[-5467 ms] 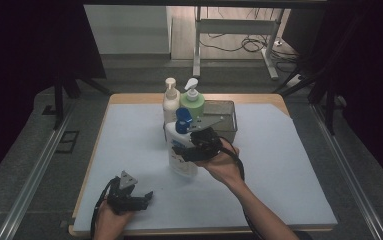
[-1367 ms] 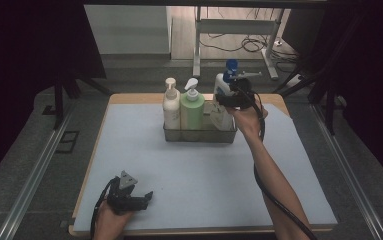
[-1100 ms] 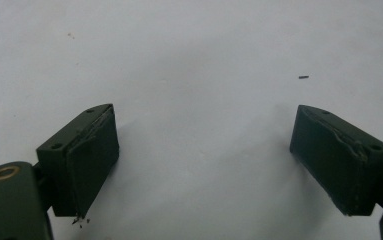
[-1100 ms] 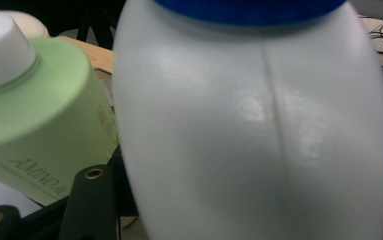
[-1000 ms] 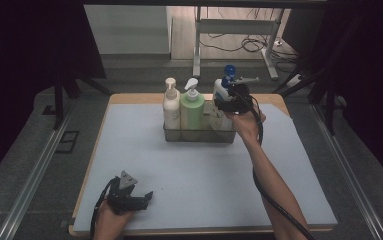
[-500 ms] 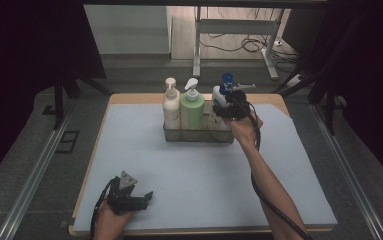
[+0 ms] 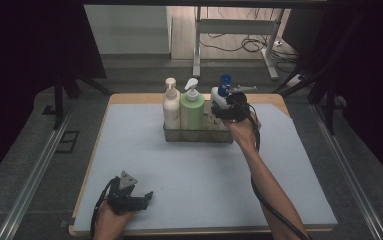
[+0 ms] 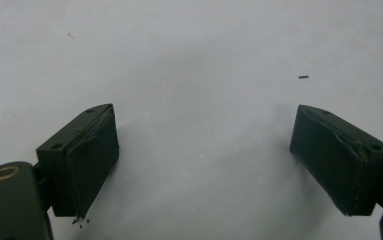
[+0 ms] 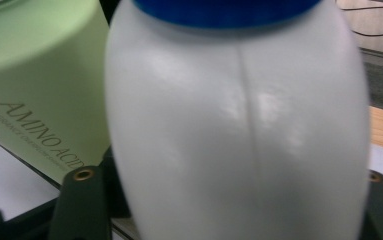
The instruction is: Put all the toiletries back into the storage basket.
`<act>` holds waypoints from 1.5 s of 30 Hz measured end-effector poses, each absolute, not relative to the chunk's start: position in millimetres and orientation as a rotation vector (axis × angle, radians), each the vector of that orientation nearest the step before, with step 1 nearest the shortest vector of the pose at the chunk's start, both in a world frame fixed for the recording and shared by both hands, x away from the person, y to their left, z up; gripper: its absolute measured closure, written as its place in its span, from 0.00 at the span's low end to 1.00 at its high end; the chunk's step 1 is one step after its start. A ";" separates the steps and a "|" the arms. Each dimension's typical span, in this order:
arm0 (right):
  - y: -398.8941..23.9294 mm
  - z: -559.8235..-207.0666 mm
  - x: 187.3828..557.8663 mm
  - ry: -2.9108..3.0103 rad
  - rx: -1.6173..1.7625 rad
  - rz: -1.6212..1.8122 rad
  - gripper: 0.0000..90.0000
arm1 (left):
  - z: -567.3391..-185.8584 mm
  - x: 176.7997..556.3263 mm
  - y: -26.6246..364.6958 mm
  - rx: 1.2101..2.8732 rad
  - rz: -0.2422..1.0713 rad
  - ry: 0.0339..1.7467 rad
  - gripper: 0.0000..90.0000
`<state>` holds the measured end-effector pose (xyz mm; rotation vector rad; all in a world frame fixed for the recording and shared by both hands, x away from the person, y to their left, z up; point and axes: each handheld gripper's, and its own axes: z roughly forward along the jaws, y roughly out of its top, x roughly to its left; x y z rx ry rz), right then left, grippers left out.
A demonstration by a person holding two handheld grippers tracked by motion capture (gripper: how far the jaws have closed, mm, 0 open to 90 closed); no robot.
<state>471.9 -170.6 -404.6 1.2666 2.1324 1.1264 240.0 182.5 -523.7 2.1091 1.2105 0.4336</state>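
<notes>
Set white bottle (image 7: 218, 98) upright in right end of basket (image 7: 197, 134) beside green bottle (image 7: 192, 111); right claw (image 7: 229, 111), just opening, stood around bottle, grip not discernible; best withdrawn straight back after spreading fully, avoiding tipping; left claw (image 7: 141, 199) lay spread on tabletop (image 7: 194, 175).

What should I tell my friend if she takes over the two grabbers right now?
Left gripper: open, nothing between its jaws, resting low at the near left of the mat.
Right gripper: jaws around the white bottle with the blue top and just opening; I cannot tell if the pads still press on it.
Done: that bottle stands in the right end of the wire basket, beside the green bottle and the cream bottle.
Left: probably let go fully and draw the right gripper back.
</notes>
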 end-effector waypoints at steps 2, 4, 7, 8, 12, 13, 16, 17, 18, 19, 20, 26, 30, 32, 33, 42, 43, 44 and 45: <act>-172.3 -405.0 473.0 2.147 1.269 1.130 0.36 | -523.7 240.0 182.6 2.109 0.433 1.210 0.13; -174.0 -405.2 472.5 2.147 1.265 1.123 0.36 | -523.7 240.0 182.5 2.109 0.434 1.211 0.13; -177.4 -405.9 469.9 2.148 1.262 1.131 0.35 | -523.7 240.0 182.5 2.109 0.433 1.211 0.13; -178.4 -406.2 468.8 2.151 1.256 1.129 0.35 | -523.8 240.0 182.4 2.108 0.433 1.211 0.13; -181.9 -405.6 463.3 2.167 1.240 1.138 0.39 | -523.8 240.0 182.4 2.108 0.433 1.211 0.13; -182.4 -405.3 461.7 2.172 1.233 1.136 0.39 | -523.8 240.0 182.4 2.108 0.433 1.211 0.13; -184.0 -404.6 457.0 2.177 1.216 1.134 0.40 | -523.8 240.0 182.5 2.108 0.433 1.210 0.13; -184.8 -404.3 455.3 2.179 1.209 1.133 0.40 | -523.7 240.0 182.5 2.108 0.432 1.210 0.13; -185.7 -404.2 453.5 2.180 1.206 1.126 0.41 | -523.8 240.0 182.4 2.108 0.433 1.211 0.13; -186.7 -404.1 451.9 2.184 1.204 1.123 0.42 | -523.7 240.0 182.4 2.108 0.433 1.211 0.13; -188.2 -404.1 450.2 2.183 1.202 1.125 0.43 | -523.7 240.0 182.4 2.108 0.433 1.211 0.13; -196.3 -405.4 440.0 2.190 1.171 1.133 0.46 | -523.6 239.9 182.4 2.110 0.432 1.211 0.13; -202.5 -406.6 434.2 2.206 1.164 1.141 0.51 | -523.6 239.9 182.3 2.110 0.433 1.211 0.13; -206.1 -407.6 431.1 2.210 1.157 1.148 0.54 | -523.6 239.9 182.3 2.110 0.433 1.212 0.13; -208.0 -408.1 429.5 2.215 1.152 1.150 0.55 | -523.6 239.9 182.3 2.109 0.433 1.212 0.13; -222.9 -412.9 422.8 2.196 1.174 1.118 0.76 | -523.6 239.9 182.2 2.109 0.433 1.212 0.13; -224.3 -413.0 423.4 2.189 1.186 1.120 0.77 | -523.6 239.8 182.2 2.109 0.433 1.212 0.13; -225.7 -413.1 424.5 2.184 1.204 1.122 0.81 | -523.6 239.8 182.2 2.110 0.433 1.212 0.13; -226.4 -413.3 425.4 2.173 1.217 1.109 0.83 | -523.6 239.8 182.2 2.109 0.433 1.212 0.13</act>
